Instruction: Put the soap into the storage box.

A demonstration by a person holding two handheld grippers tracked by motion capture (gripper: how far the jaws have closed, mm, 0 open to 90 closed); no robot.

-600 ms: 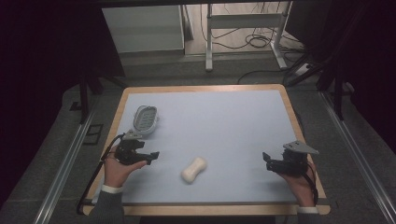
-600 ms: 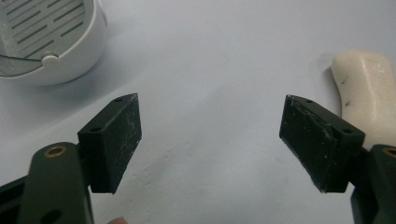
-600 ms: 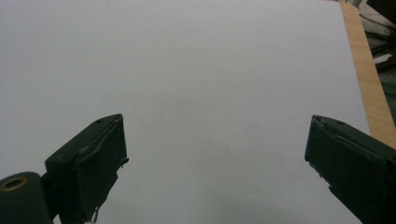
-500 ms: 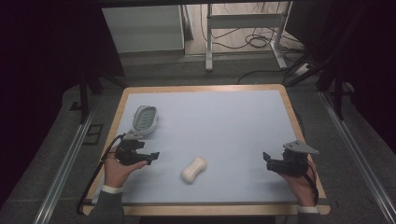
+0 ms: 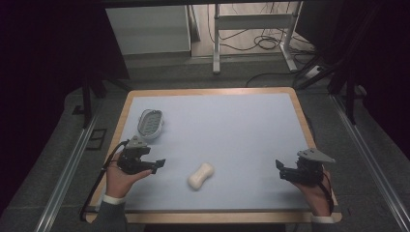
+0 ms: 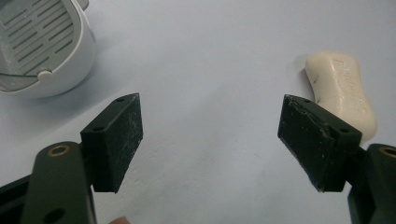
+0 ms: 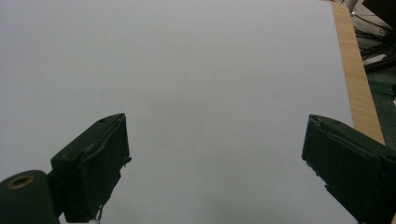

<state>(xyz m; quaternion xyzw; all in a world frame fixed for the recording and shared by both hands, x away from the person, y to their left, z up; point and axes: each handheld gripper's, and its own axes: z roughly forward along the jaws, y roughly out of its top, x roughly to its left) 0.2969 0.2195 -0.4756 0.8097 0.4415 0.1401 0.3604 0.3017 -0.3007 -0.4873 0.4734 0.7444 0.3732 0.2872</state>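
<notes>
A cream bar of soap (image 5: 201, 175) lies near the front middle of the pale blue table (image 5: 227, 130); in the left gripper view the soap (image 6: 343, 91) is just beyond the right jaw. A white slotted soap dish (image 5: 150, 123) stands at the left; the dish (image 6: 39, 44) fills that view's top left corner. My left gripper (image 5: 157, 164) is open, left of the soap, nothing between its jaws (image 6: 210, 140). My right gripper (image 5: 279, 169) is open over bare table at the front right (image 7: 215, 158).
The table has a wooden rim (image 5: 212, 92). Grey floor, metal rails (image 5: 67, 164) and a desk frame with cables (image 5: 251, 38) lie beyond it. Open table surface stretches between the two grippers and toward the far edge.
</notes>
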